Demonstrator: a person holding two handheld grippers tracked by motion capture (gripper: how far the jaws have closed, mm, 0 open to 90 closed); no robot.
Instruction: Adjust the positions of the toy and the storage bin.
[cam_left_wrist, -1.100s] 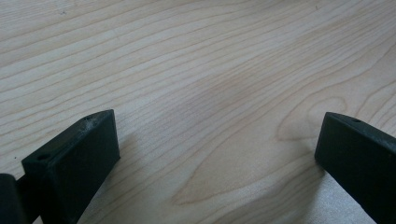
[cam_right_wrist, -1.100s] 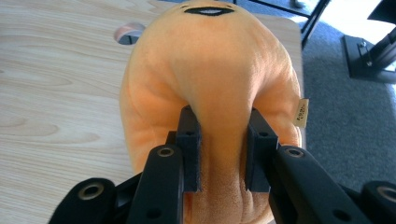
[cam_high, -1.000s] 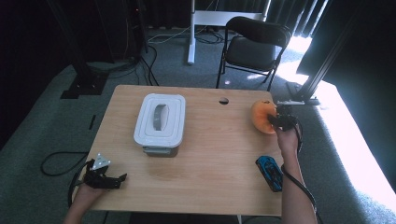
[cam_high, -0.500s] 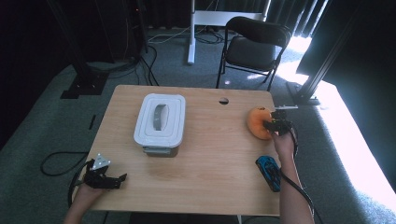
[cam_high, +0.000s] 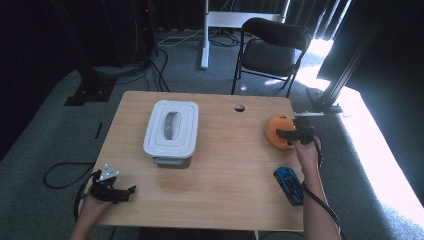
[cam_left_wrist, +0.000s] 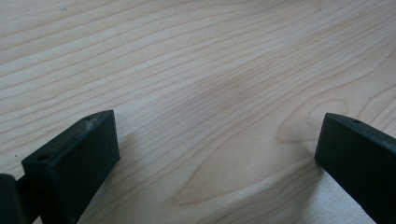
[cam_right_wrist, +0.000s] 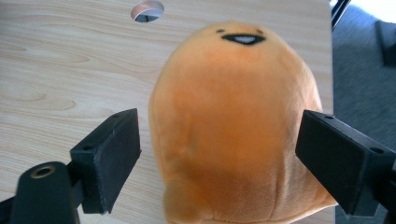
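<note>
With right gripper (cam_right_wrist: 219, 154) fingers just spread and straddling the round orange plush toy (cam_right_wrist: 238, 126) at the worktop's (cam_high: 225, 200) three o'clock edge, back straight off without snagging its fabric.

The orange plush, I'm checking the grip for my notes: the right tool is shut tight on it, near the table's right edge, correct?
Not quite. The right tool is open: the right gripper view shows gaps between its pads and the orange plush. The plush does sit near the table's right edge.
</note>
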